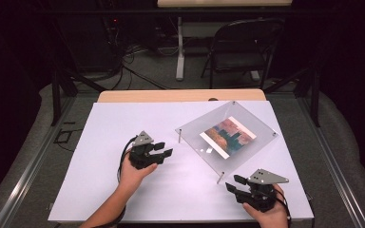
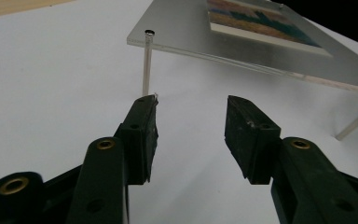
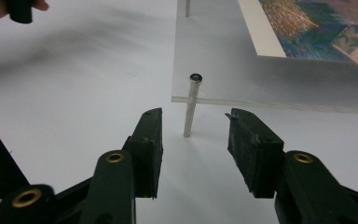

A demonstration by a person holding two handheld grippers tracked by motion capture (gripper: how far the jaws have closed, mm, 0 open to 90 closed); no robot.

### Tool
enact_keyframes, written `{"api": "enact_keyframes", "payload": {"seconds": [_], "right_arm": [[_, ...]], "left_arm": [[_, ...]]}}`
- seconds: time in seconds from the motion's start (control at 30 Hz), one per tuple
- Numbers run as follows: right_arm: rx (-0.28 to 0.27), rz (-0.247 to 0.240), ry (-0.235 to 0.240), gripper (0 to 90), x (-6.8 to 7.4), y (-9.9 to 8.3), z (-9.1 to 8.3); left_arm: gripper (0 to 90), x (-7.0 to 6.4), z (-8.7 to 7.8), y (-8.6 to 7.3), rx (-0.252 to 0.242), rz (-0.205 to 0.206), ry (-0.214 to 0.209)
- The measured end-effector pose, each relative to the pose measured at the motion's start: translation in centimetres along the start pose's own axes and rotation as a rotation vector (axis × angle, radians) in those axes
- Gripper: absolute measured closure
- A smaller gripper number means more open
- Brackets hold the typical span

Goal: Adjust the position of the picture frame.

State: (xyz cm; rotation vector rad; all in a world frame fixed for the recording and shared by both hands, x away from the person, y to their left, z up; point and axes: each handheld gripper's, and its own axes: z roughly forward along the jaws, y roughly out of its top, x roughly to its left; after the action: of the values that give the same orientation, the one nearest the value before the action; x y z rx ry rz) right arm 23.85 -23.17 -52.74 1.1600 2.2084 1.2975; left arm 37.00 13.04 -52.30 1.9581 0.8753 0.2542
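We have both tools aimed at the clear acrylic frame [image 1: 228, 137], which stands on thin metal standoff posts right of centre in the high view, with a colourful print [image 1: 228, 136] sandwiched in it. Our left gripper [image 1: 164, 149] sits left of centre in that view, jaws spread and holding nothing; in the left gripper view the frame's corner post [image 2: 146, 63] rises just above the tip of the left jaw, apart from it. Our right gripper [image 1: 234, 183] waits at the lower right of the high view, jaws likewise spread and empty, and in the right gripper view the near post [image 3: 191, 105] stands between the two jaw tips, a little beyond them, untouched.

We judge the step in hand to be closing in on the frame's corners. To do it well we should keep each post centred between the jaws, ease forward low over the white table [image 1: 123, 190], and close gently on the post or the plate's edge, not on the print. Acrylic is slick, so we want a square grip, and both hands should move together so the frame stays level
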Motion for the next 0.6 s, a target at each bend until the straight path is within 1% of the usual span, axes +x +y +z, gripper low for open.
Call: {"api": "enact_keyframes", "payload": {"seconds": [0.03, 0.07, 0.1, 0.13, 0.17, 0.2, 0.23, 0.27, 0.3, 0.37, 0.4, 0.47, 0.5, 0.57, 0.6], "right_arm": [[0.0, 0.0, 0.0, 55.0, 0.0, 0.0, 0.0], [0.004, 0.019, 0.007, 55.5, -0.2, -0.1, 0.0], [0.006, 0.021, 0.007, 55.8, -0.3, -0.1, 0.0], [0.006, 0.023, 0.006, 56.3, -0.3, -0.2, 0.0], [0.007, 0.025, 0.01, 56.7, -0.4, -0.2, 0.0], [0.005, 0.027, 0.012, 57.3, -0.4, -0.2, 0.1], [0.008, 0.032, 0.015, 57.7, -0.4, -0.3, 0.1], [0.004, 0.027, 0.015, 57.8, -0.4, -0.3, 0.2], [0.004, 0.027, 0.015, 57.8, -0.4, -0.3, 0.2], [0.014, 0.027, 0.016, 58.3, -0.3, -0.3, 0.2], [0.014, 0.027, 0.016, 58.3, -0.3, -0.3, 0.2], [0.015, 0.027, 0.02, 58.2, -0.3, -0.4, 0.3], [0.015, 0.027, 0.02, 58.2, -0.3, -0.4, 0.3], [0.02, 0.034, 0.02, 58.2, -0.4, -0.4, 0.4], [0.022, 0.033, 0.019, 58.3, -0.4, -0.4, 0.4]], "left_arm": [[54.1, 0.0, 0.0, 0.0, 0.0, 0.0, 0.0], [54.1, 0.1, 0.6, 0.2, 0.008, 0.007, 0.004], [54.2, 0.2, 1.5, 0.5, 0.03, 0.021, 0.015], [54.3, 0.3, 2.0, 0.7, 0.045, 0.022, 0.013], [55.3, 0.4, 2.4, 0.8, 0.052, 0.023, 0.025], [56.5, 0.5, 2.9, 0.9, 0.056, 0.014, 0.024], [57.1, 0.6, 3.4, 1.0, 0.064, 0.016, 0.032], [57.4, 0.8, 3.7, 1.1, 0.068, 0.017, 0.034], [57.6, 0.8, 3.7, 1.1, 0.068, 0.017, 0.034], [57.7, 1.1, 4.7, 1.1, 0.078, 0.017, 0.043], [57.8, 1.1, 4.7, 1.1, 0.078, 0.017, 0.043], [58.9, 1.5, 5.5, 1.2, 0.082, 0.011, 0.052], [59.2, 1.5, 5.5, 1.2, 0.082, 0.011, 0.052], [59.9, 1.8, 6.1, 1.2, 0.079, 0.01, 0.056], [60.2, 2.0, 6.5, 1.4, 0.068, 0.005, 0.047]]}}
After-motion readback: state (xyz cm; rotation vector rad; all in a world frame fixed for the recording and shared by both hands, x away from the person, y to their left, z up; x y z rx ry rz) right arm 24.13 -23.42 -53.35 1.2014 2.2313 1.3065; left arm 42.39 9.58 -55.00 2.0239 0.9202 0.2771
